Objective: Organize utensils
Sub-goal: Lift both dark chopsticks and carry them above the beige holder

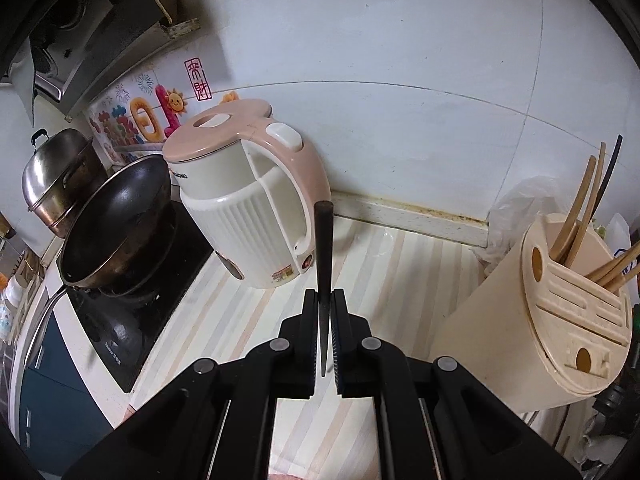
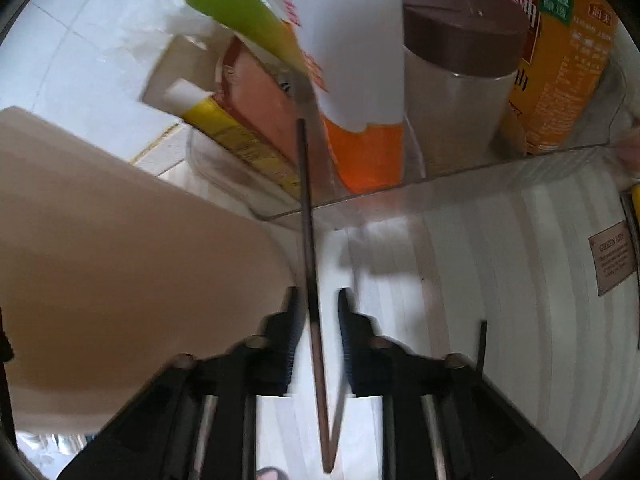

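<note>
In the left wrist view my left gripper (image 1: 325, 294) is shut on a dark chopstick (image 1: 324, 248) that points up and away from me, held above the striped counter. The cream utensil holder (image 1: 560, 308), with several wooden chopsticks (image 1: 580, 208) in it, stands to the right. In the right wrist view my right gripper (image 2: 318, 300) is open, its jaws apart on either side of a brown chopstick (image 2: 310, 264) that runs forward between them; they do not press it. The frame is blurred. The beige holder wall (image 2: 120, 260) fills the left.
A pink and white kettle (image 1: 248, 196) stands ahead on the left, with a black wok (image 1: 116, 220) and a steel pot (image 1: 56, 176) on the stove beyond. A clear tray (image 2: 400, 192) holds a brown-lidded jar (image 2: 456, 80) and bottles. Another dark stick (image 2: 481, 348) lies at the right.
</note>
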A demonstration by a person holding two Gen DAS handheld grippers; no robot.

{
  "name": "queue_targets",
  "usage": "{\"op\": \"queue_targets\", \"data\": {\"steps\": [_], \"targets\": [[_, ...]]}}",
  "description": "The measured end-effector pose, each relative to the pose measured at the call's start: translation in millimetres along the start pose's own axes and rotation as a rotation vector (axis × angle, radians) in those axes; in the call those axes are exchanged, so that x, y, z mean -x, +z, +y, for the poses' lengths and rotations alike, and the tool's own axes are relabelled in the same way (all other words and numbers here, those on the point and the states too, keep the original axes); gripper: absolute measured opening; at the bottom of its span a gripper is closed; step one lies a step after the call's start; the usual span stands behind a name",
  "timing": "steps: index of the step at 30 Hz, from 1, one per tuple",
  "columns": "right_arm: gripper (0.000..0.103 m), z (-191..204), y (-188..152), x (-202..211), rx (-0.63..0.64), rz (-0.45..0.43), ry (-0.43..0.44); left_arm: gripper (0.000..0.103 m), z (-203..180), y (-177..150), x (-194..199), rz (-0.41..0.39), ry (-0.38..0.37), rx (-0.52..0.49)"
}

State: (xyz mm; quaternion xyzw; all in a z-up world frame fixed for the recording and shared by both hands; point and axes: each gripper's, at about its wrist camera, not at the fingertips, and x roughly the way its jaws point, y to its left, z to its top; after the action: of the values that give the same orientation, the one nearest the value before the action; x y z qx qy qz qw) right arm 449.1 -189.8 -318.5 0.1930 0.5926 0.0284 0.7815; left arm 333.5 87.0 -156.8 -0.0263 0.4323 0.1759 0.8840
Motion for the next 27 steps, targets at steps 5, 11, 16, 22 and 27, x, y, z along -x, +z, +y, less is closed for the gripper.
{"op": "queue_targets", "data": {"steps": [5,11,16,22,27], "targets": [[0.006,6,-11,29,0.044,-0.094,-0.033,0.004,5,0,12,-0.003,-0.031,0.005],[0.006,23,-34,102,0.091,-0.256,-0.024,0.004,18,3,46,-0.021,-0.118,0.017],[0.006,44,-50,167,0.118,-0.395,0.001,0.004,26,8,82,-0.039,-0.202,0.010],[0.006,71,-41,238,0.145,-0.504,0.069,0.004,30,25,132,-0.081,-0.312,0.006],[0.006,93,-25,274,0.168,-0.569,0.116,0.004,29,53,183,-0.164,-0.400,0.007]]}}
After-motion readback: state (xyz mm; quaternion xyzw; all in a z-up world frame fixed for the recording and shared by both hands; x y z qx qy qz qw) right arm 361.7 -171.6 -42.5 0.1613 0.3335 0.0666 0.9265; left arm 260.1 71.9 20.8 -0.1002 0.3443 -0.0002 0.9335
